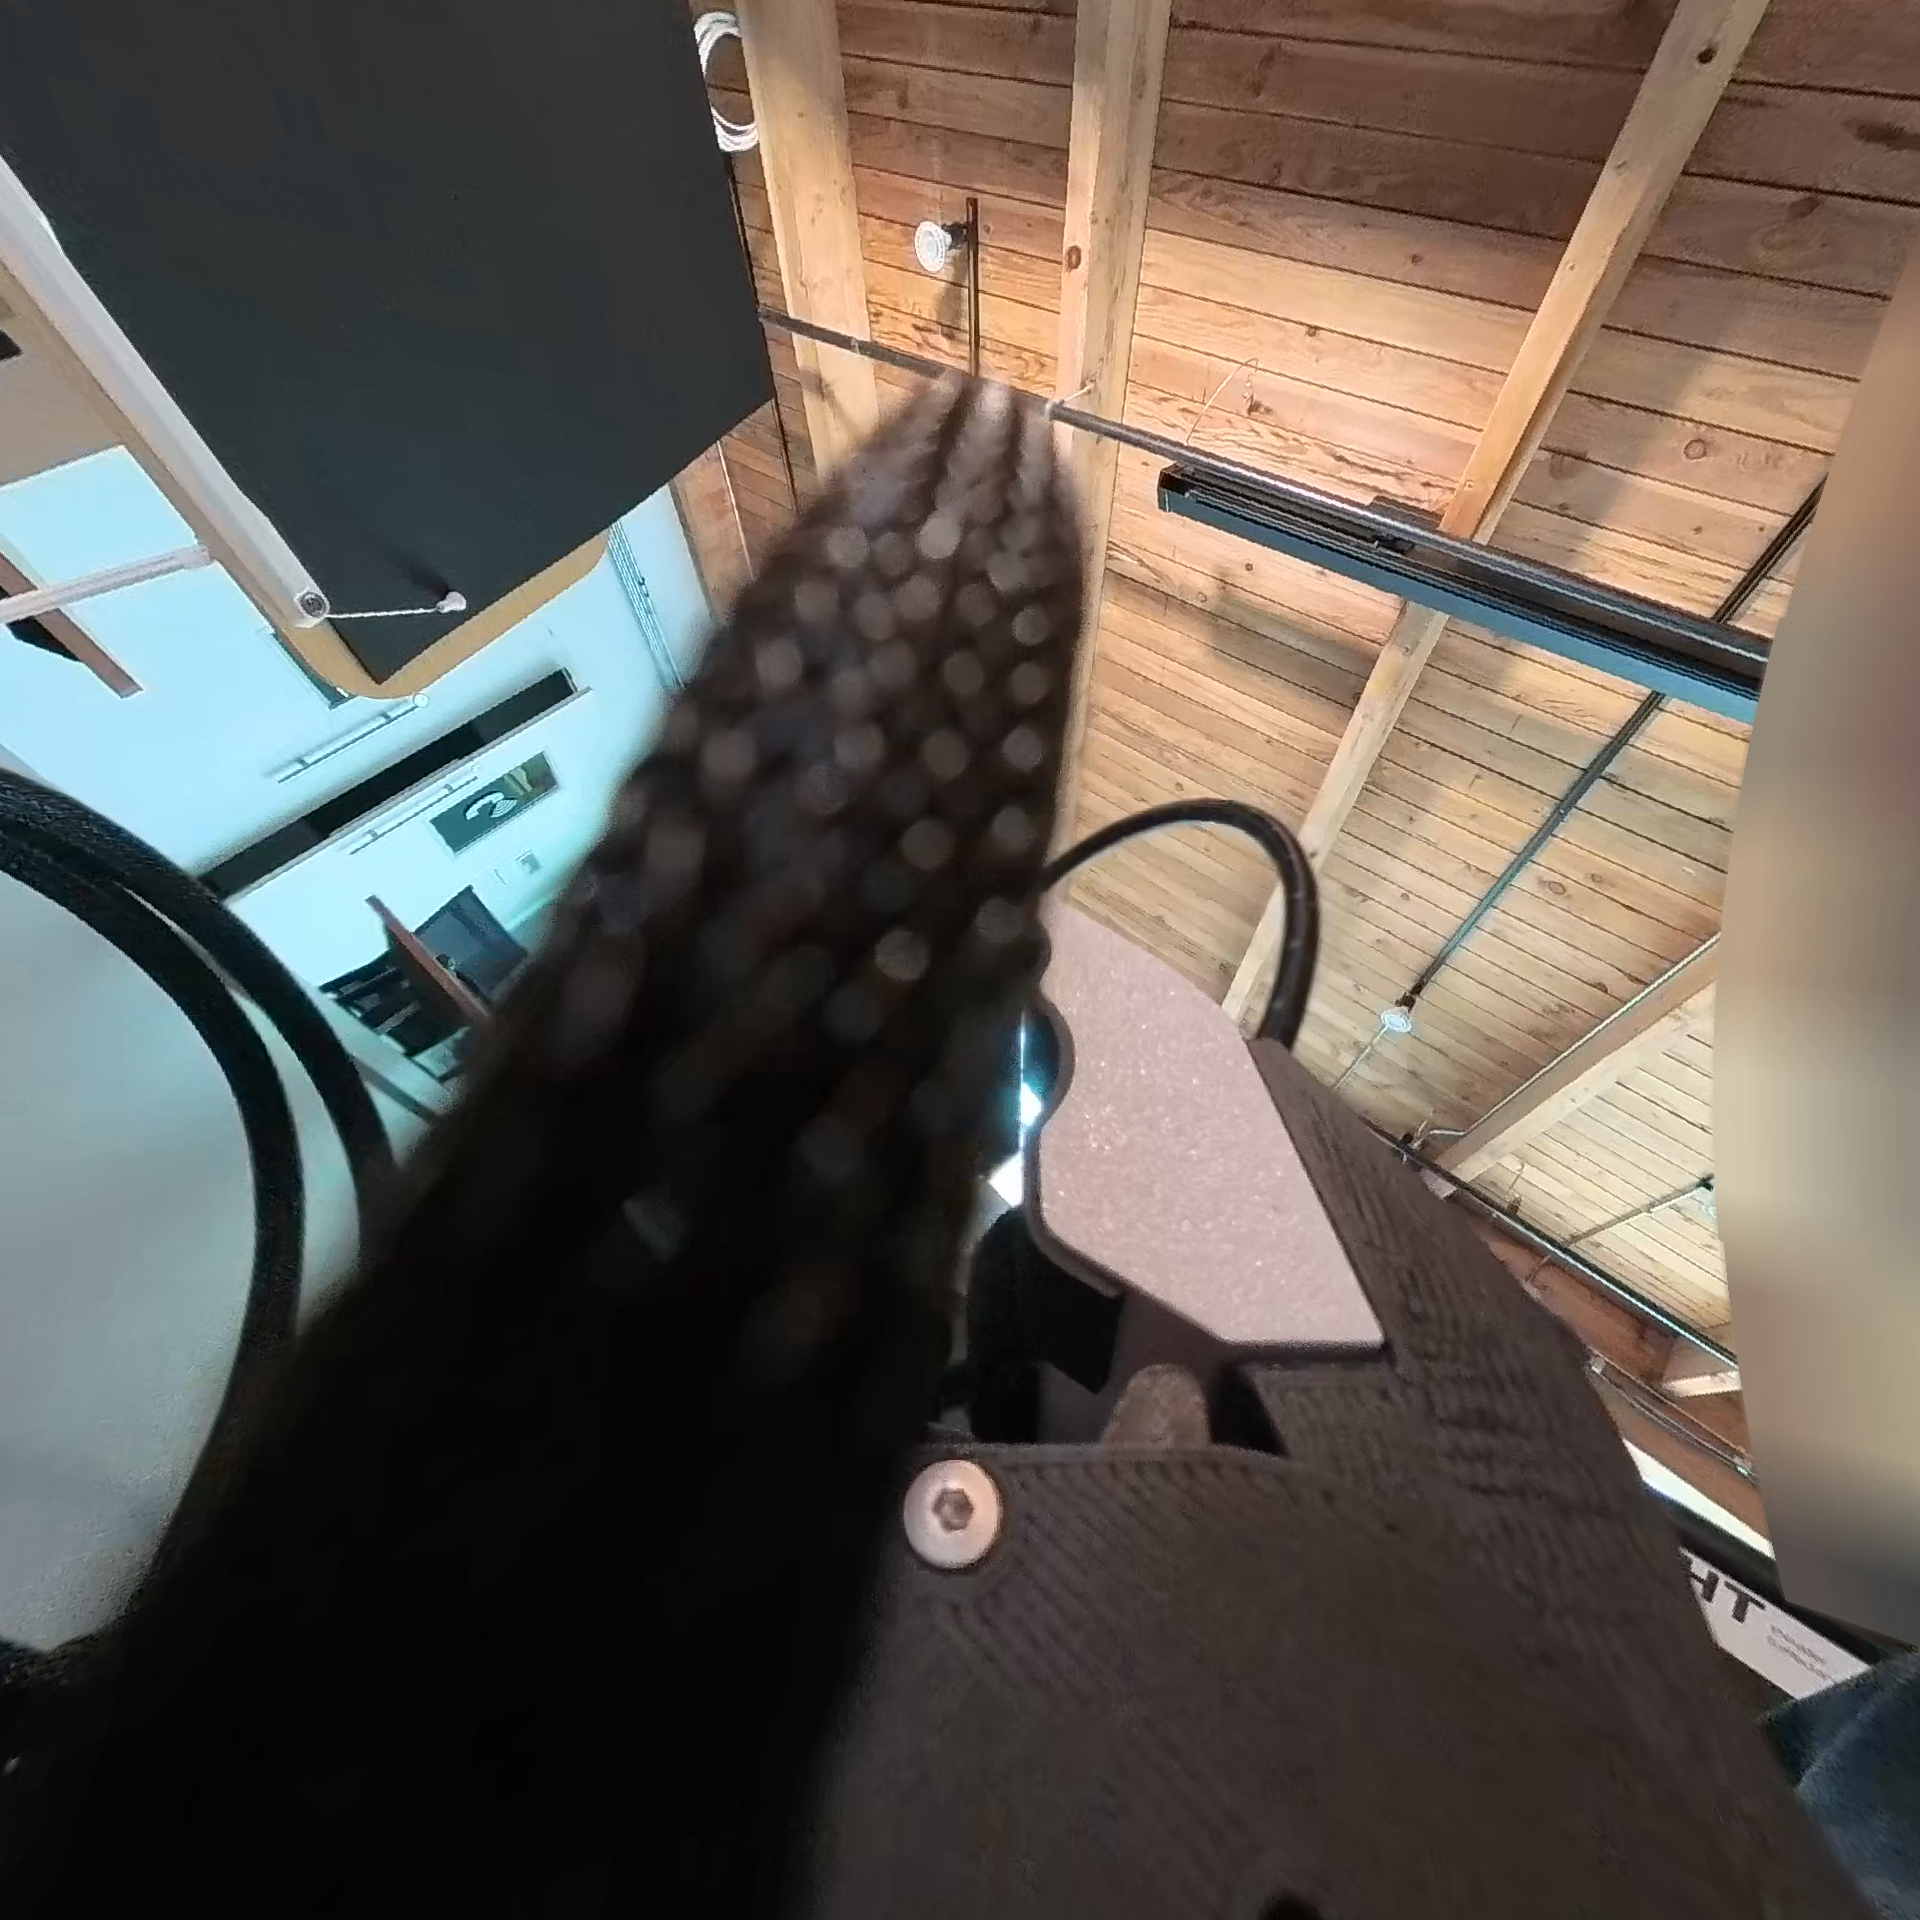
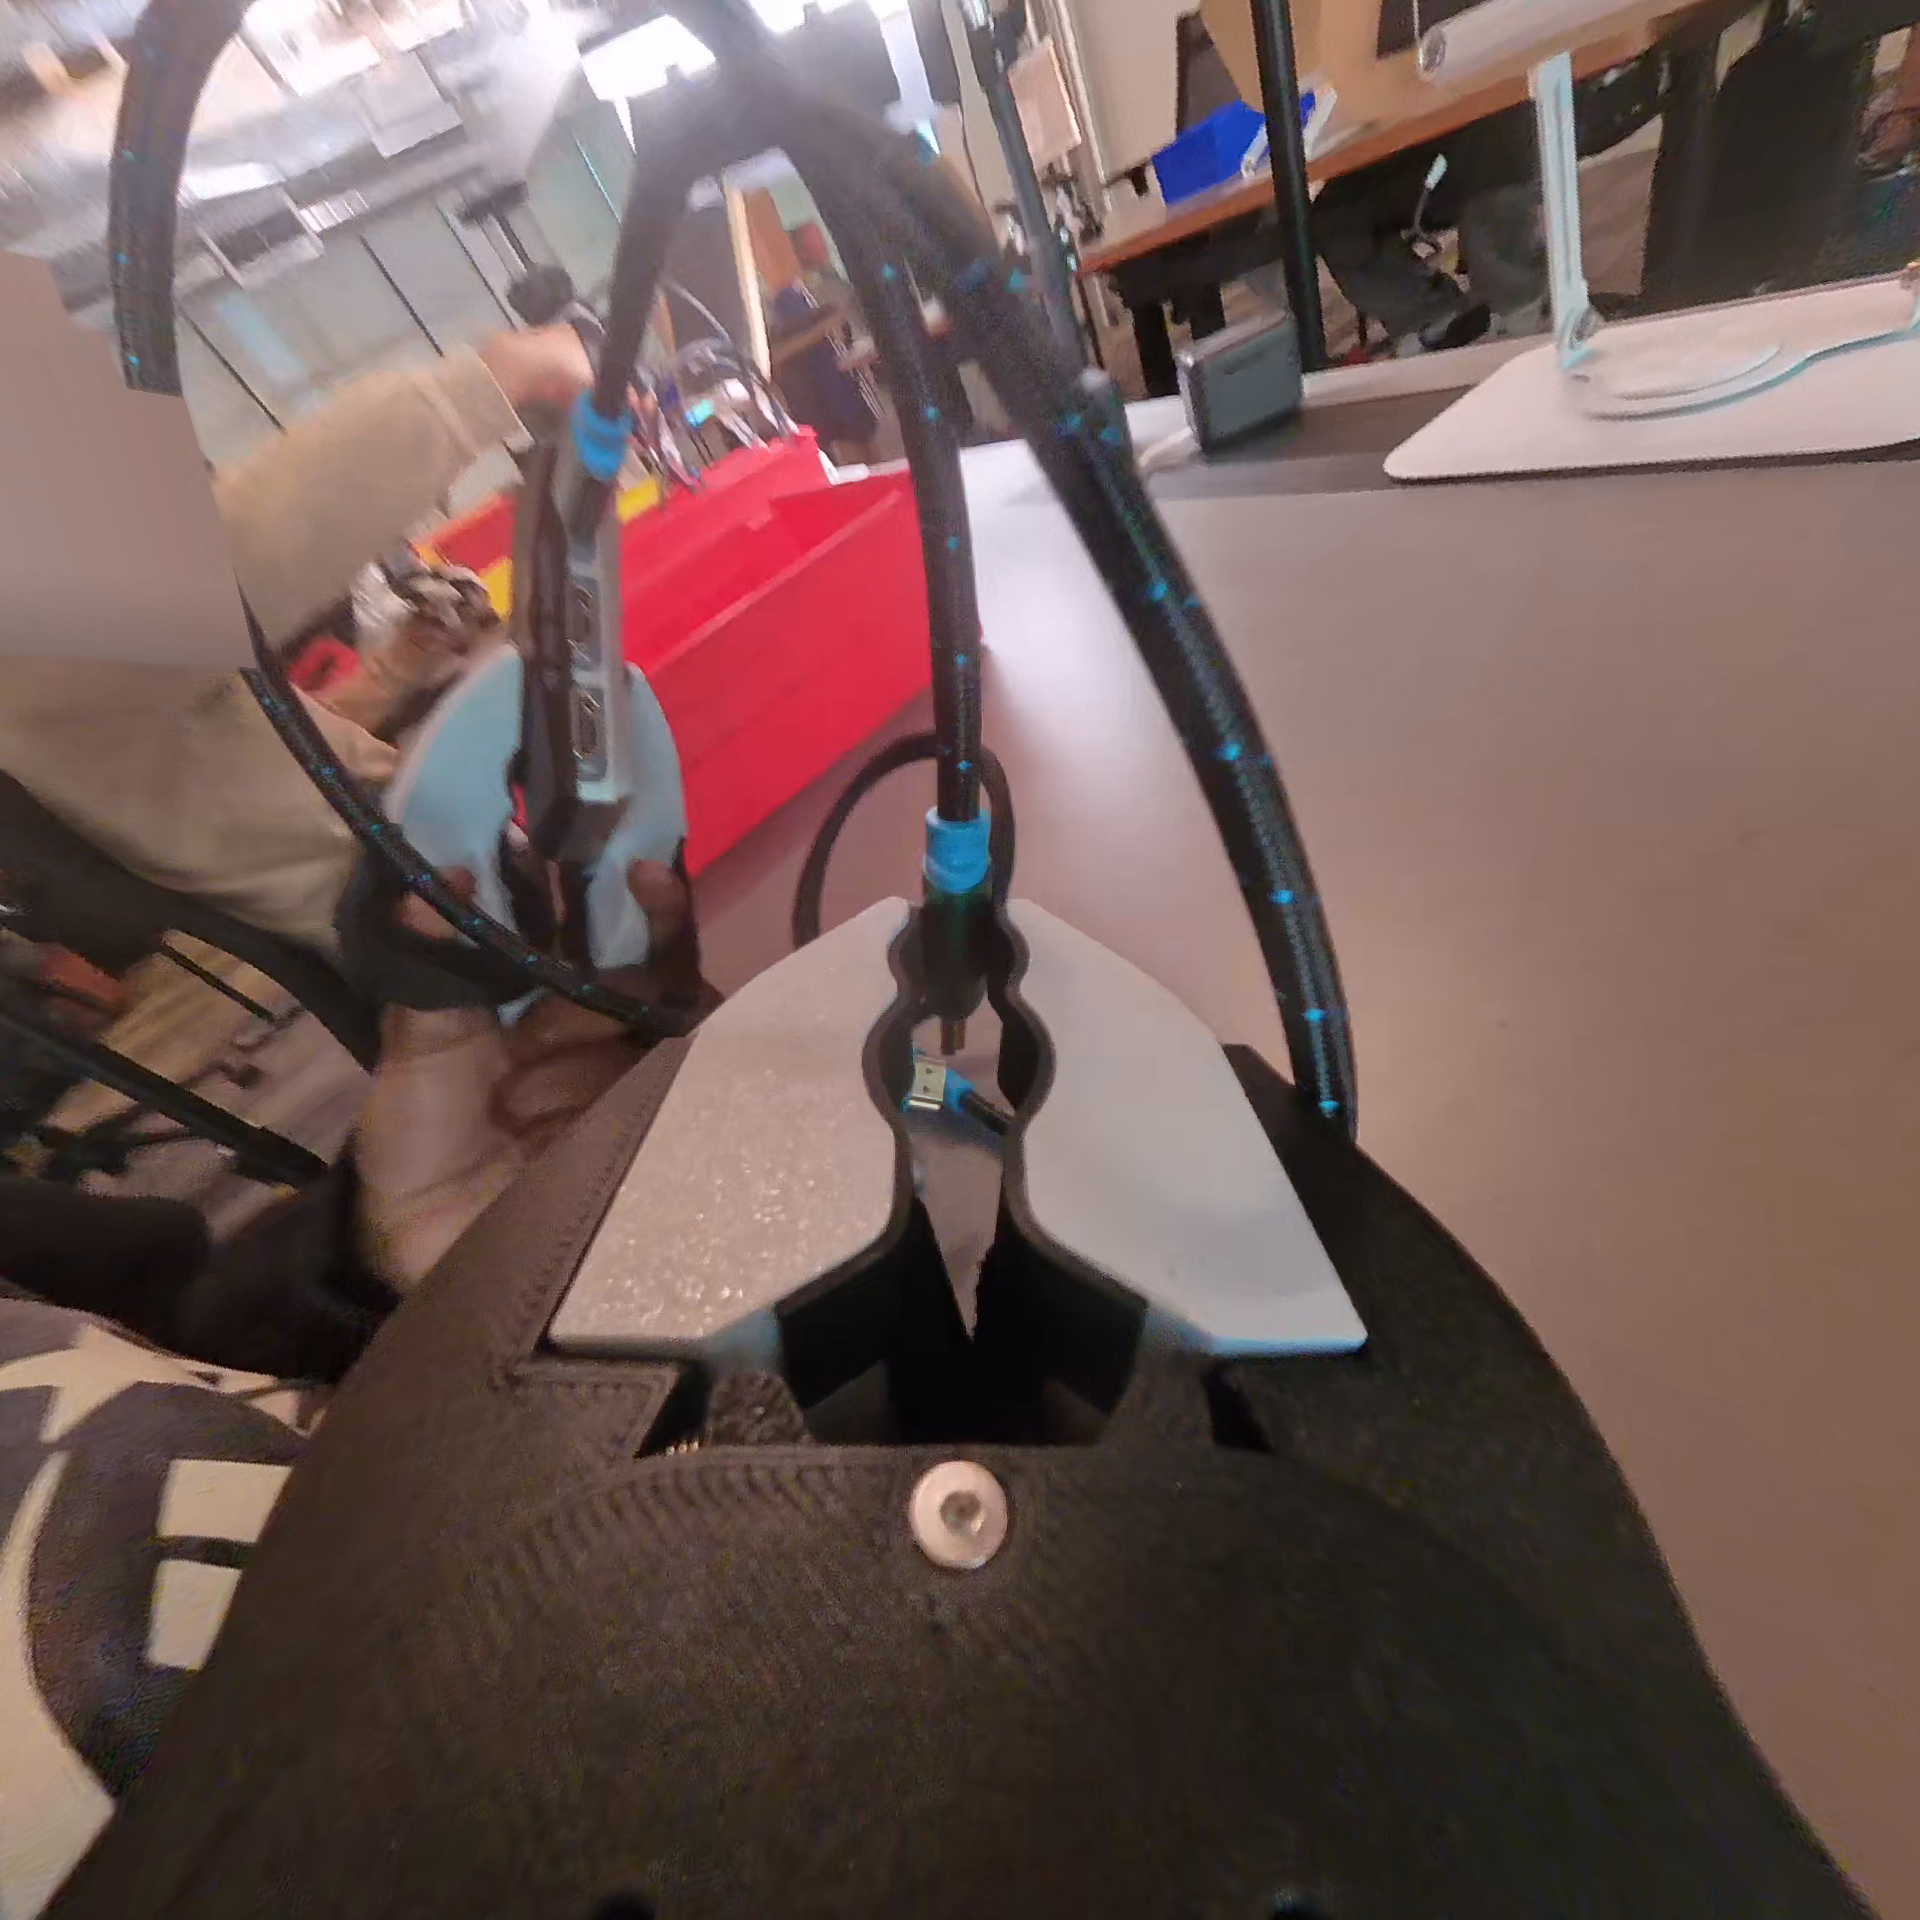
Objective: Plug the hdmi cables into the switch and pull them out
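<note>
Right hand-held gripper [image 2: 956, 961] clenched on an HDMI plug [image 2: 951, 940] at its fingertips, blue collar just beyond, braided cable [image 2: 940, 436] arching up and away. Switch [image 2: 582, 665] far left, upright, clamped in the left hand-held gripper [image 2: 577, 831], one cable plugged into its top. Grey counter [image 2: 1558, 831] to the right; red bin [image 2: 769, 623] beyond. Left wrist view points up at a wooden ceiling [image 1: 1351, 312]; its left finger blurred against the lens.
</note>
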A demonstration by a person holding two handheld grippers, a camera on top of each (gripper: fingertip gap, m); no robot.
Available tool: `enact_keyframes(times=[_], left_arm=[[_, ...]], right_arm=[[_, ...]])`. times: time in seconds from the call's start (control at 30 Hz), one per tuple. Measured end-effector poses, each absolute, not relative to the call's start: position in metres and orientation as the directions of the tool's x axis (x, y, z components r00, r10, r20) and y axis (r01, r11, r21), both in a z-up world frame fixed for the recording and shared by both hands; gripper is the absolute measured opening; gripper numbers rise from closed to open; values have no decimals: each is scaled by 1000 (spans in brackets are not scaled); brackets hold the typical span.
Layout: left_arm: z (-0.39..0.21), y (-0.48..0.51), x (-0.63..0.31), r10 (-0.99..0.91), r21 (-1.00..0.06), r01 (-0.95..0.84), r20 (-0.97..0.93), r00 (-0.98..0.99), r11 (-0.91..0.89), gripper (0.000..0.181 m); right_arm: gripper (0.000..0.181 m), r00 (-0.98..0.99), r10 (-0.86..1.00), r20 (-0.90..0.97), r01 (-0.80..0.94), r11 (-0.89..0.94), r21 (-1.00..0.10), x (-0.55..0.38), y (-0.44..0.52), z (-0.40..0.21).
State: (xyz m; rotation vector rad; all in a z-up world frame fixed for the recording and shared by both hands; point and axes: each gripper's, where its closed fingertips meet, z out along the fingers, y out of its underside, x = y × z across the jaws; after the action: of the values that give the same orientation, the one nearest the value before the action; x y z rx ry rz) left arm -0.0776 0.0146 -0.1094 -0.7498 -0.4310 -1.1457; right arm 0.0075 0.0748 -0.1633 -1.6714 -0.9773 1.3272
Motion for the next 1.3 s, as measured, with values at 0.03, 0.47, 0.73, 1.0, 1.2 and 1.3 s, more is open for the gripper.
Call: enact_keyframes(times=[0.03,0.47,0.73,1.0,1.2,1.3], left_arm=[[-109,14,-77,-657,-312,926,656,371,211,20],[-107,12,-75,-673,-317,925,641,371,208,20],[-107,13,-71,-670,-336,920,638,380,202,20],[-108,14,-68,-669,-350,917,636,384,193,19],[-109,16,-66,-671,-351,922,645,366,166,20],[-110,16,-63,-674,-354,923,647,356,148,20]], right_arm=[[11,178,916,-359,131,-384,-914,7,75,-168],[34,110,963,-247,417,-271,-868,18,61,-196],[42,-203,901,383,311,430,-848,52,17,-94],[52,-282,126,951,212,975,-66,-5,45,-55],[54,-393,-182,901,67,972,225,-24,59,-60],[56,-454,-328,828,-41,936,348,-32,52,-85]])
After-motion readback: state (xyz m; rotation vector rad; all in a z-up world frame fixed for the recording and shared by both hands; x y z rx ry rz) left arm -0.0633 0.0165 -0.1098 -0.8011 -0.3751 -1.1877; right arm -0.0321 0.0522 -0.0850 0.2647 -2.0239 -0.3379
